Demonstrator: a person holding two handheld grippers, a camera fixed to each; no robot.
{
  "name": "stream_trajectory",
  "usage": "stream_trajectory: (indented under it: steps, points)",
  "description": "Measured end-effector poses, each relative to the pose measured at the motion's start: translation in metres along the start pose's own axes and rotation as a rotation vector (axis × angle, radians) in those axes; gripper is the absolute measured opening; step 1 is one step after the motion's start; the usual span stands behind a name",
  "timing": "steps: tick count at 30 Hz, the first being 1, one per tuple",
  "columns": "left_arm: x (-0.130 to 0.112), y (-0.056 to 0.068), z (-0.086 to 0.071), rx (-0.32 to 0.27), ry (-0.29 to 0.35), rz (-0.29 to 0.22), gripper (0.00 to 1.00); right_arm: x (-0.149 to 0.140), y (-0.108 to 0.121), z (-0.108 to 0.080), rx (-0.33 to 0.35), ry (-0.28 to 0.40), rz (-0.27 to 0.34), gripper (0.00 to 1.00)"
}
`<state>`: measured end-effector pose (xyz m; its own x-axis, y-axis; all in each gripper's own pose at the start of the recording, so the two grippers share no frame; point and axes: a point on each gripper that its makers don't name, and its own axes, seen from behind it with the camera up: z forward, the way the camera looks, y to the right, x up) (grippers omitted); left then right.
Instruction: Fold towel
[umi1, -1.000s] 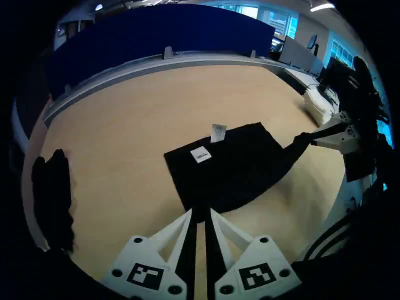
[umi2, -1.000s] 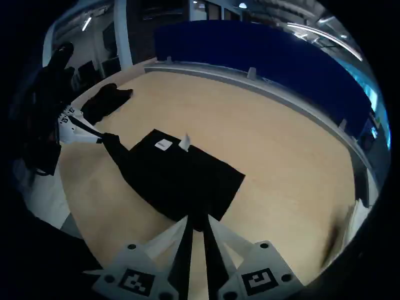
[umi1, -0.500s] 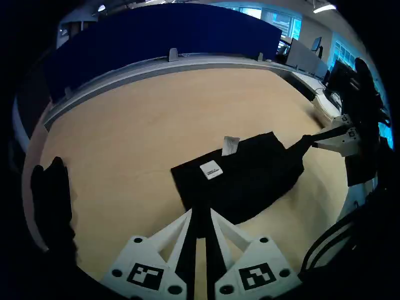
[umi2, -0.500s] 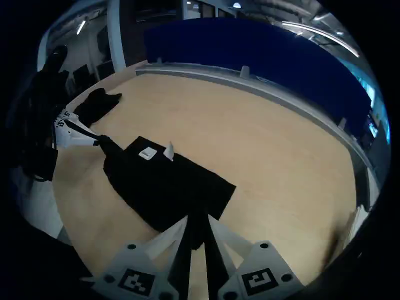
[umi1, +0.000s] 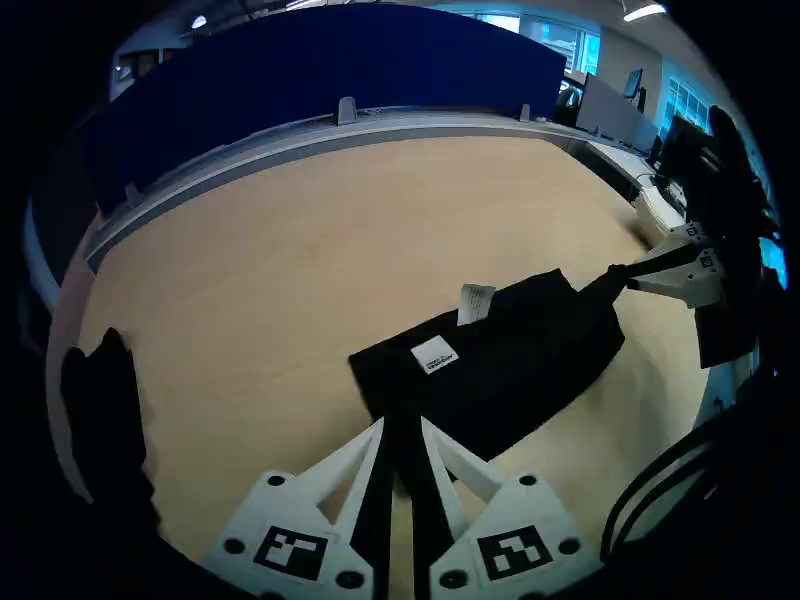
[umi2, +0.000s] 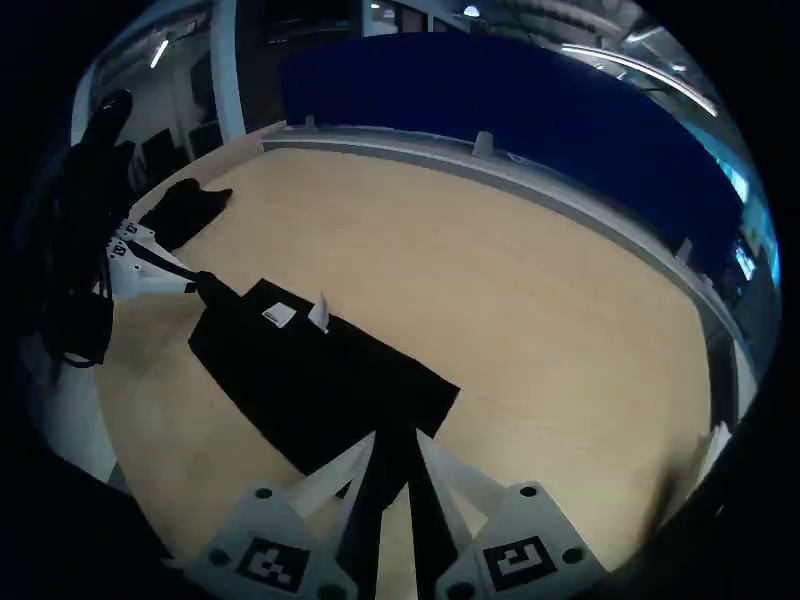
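Left gripper (umi1: 400, 428) and right gripper (umi2: 394, 442) each pinch a near corner of the black towel (umi1: 520, 355) spread on the table (umi1: 290, 250), so best carry both corners level, landing them square on the far edge.

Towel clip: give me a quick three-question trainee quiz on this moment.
1. True or false: the left gripper is shut on a corner of the black towel.
2. How many white tags show on the towel?
3. What lies near the table edge, apart from the towel? A) a dark cloth heap B) a mug C) a book
Key: 1 true; 2 two; 3 A.
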<state>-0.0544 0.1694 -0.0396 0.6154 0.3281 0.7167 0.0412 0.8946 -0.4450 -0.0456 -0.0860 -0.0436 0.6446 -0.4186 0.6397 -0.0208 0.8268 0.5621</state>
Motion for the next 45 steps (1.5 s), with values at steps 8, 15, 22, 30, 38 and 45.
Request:
stream_trajectory:
  steps: [8, 15, 22, 30, 38, 45]
  points:
    - [-0.002, -0.003, 0.014, 0.004, -0.005, 0.003, 0.10, -0.004, 0.004, 0.012, 0.000, -0.012, 0.002, 0.13]
    - [-0.005, -0.007, 0.030, 0.017, -0.017, 0.016, 0.10, -0.007, 0.009, 0.027, -0.009, -0.029, -0.015, 0.13]
    - [-0.010, -0.009, 0.045, 0.023, -0.032, 0.027, 0.10, -0.013, 0.014, 0.038, -0.019, -0.043, -0.009, 0.14]
    - [-0.014, -0.013, 0.055, 0.036, -0.045, 0.009, 0.14, -0.019, 0.018, 0.046, -0.039, -0.047, -0.017, 0.18]
    - [-0.012, -0.019, 0.061, 0.055, -0.037, 0.009, 0.24, -0.022, 0.026, 0.055, -0.074, -0.049, -0.011, 0.29]
    - [-0.007, -0.025, 0.063, 0.075, -0.024, 0.003, 0.32, -0.017, 0.036, 0.058, -0.110, -0.037, 0.002, 0.57]
